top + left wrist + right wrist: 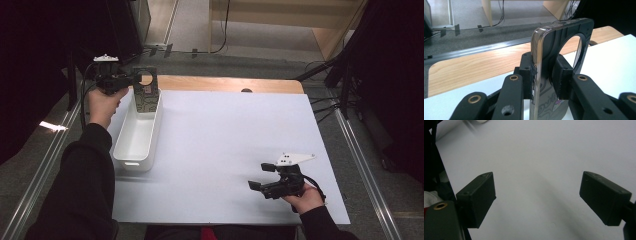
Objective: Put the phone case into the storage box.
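My left gripper (134, 79) is shut on a flat dark phone case (145, 95) with a shiny edge and a large round hole near its top. It holds the case upright over the far end of a white bin (131, 145) at the table's left. In the left gripper view the pads (527, 72) press on both faces of the case (549, 45). My right gripper (261, 176) rests low at the front right of the white table top (225, 135). Its jaws stand wide apart with nothing between them, as the right gripper view shows (537, 195).
A strip of wooden table (225, 84) runs along the far edge, with a small dark round spot (246, 90) on it. Metal rails (365, 170) flank the table on both sides. Cables lie on the floor beyond.
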Motion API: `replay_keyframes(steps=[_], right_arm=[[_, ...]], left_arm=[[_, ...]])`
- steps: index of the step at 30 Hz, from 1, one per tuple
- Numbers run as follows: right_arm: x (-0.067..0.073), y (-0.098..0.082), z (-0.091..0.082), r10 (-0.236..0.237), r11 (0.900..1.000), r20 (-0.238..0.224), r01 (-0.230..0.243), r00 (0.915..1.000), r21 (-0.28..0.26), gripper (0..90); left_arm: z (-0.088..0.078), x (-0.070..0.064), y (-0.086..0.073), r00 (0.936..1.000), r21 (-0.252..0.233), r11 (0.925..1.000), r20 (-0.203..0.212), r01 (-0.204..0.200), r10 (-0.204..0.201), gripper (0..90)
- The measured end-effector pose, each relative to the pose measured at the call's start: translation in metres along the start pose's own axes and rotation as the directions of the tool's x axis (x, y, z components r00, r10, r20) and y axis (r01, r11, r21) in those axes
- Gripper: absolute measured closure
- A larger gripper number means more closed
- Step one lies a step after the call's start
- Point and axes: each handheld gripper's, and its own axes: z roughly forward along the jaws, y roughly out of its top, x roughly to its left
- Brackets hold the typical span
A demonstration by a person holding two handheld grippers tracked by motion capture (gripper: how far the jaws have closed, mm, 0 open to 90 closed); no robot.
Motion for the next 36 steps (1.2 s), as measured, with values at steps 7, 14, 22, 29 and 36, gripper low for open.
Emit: replay_keyframes(steps=[7,14,22,29,36], right_arm=[[0.0,0.0,0.001,0.001,1.0,0.008,-0.001,1.0,-0.003,12.5],[0.0,0.0,0.001,-0.002,1.0,0.008,0.002,1.0,-0.005,12.5],[0.0,0.0,0.0,-0.002,1.0,0.009,0.002,1.0,-0.007,12.6],[-0.001,0.0,0.0,0.0,1.0,0.013,0.0,0.9999,-0.005,12.6],[-0.001,0.0,0.0,-0.004,1.0,0.012,0.004,0.9999,-0.006,12.6]], left_arm=[[0.002,0.005,-0.004,0.9999,-0.006,0.9999,0.006,0.009,-0.009,72.0],[0.005,0.004,-0.008,1.0,-0.005,1.0,-0.009,-0.001,0.001,72.0],[0.008,0.006,-0.013,0.9999,-0.009,0.9999,-0.011,0.008,-0.009,72.1],[0.012,0.006,-0.016,0.9999,0.002,0.9999,-0.005,0.011,-0.011,72.0],[0.016,0.006,-0.02,0.9999,0.02,0.9997,-0.005,0.014,-0.014,72.0]])
